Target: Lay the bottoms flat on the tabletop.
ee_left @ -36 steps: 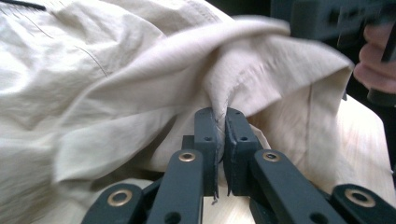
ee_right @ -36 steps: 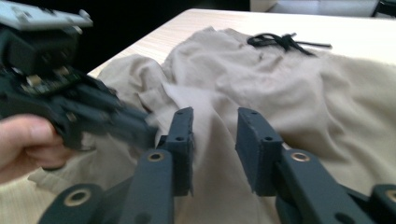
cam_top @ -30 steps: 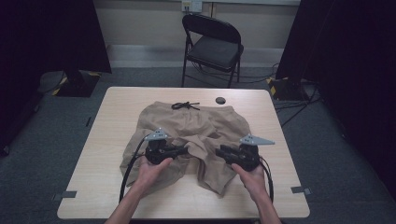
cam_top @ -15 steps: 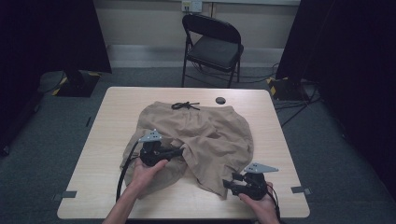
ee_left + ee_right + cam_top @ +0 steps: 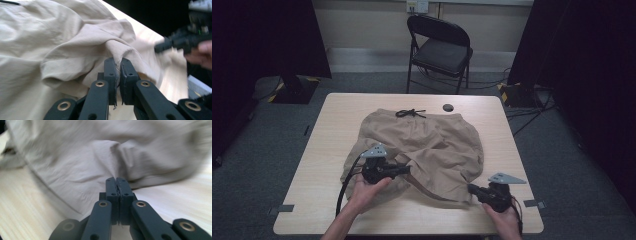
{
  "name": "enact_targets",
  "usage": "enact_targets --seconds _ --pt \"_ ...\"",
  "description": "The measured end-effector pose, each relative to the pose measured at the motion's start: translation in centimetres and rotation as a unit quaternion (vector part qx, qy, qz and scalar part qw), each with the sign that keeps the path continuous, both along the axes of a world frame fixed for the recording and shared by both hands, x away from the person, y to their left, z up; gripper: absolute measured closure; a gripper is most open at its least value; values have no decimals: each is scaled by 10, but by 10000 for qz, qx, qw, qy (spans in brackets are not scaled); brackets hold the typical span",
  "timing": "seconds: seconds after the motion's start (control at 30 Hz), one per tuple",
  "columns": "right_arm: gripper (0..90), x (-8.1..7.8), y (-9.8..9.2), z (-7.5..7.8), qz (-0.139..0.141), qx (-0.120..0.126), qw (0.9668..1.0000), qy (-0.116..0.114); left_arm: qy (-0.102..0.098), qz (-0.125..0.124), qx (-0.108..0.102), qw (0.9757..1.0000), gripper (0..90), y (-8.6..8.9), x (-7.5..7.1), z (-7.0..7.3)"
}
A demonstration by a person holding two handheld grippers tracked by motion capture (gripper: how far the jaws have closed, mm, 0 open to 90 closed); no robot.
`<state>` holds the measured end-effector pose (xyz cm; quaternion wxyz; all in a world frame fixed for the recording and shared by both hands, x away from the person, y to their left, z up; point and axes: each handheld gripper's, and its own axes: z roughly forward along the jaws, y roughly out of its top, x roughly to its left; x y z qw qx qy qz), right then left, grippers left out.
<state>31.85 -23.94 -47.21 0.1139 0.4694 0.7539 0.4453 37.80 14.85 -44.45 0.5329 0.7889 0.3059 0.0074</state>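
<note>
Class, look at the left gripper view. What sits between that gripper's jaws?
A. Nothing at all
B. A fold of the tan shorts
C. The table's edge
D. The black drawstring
B: the left gripper has its jaws pinched on a hemmed fold of the shorts.

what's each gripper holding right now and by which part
The left gripper pinches a hem fold of the tan shorts. The right gripper is shut at the shorts' near edge; a grip cannot be told.

No writing, label, brand, number or sign can be read on anything in these pictures.
</note>
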Motion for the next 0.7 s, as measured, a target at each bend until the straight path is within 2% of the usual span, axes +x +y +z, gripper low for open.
enact_targets --seconds 0.1,0.13,0.17,0.23,0.3,0.47,0.53,0.6,0.7 --pt "891 -6 -28 10 -378 146 9990 -183 61 -219 -113 9997 851 -7 -14 -2" --pt "891 -8 -34 12 -464 174 9985 -225 7 -320 -7 9995 851 -11 -21 -3" --pt "891 -12 -44 14 -574 233 9977 -262 38 -404 37 9992 851 -15 -27 -4" --pt "891 -21 -58 17 -695 306 9965 -338 9 -549 52 9985 852 -22 -40 -6" --pt "890 -28 -64 17 -748 203 9964 -339 25 -757 22 9971 852 -30 -54 -7" --pt "888 -52 -77 22 -852 210 9954 -394 68 -1300 102 9914 852 -44 -82 -10" --pt "885 -62 -79 23 -854 137 9954 -405 121 -1444 100 9894 851 -47 -92 -12" --pt "868 -69 -80 23 -896 110 9952 -378 148 -1557 179 9875 846 -46 -98 -13" --pt "767 -75 -79 23 -823 -14 9960 -336 188 -1608 111 9867 797 -45 -98 -13"
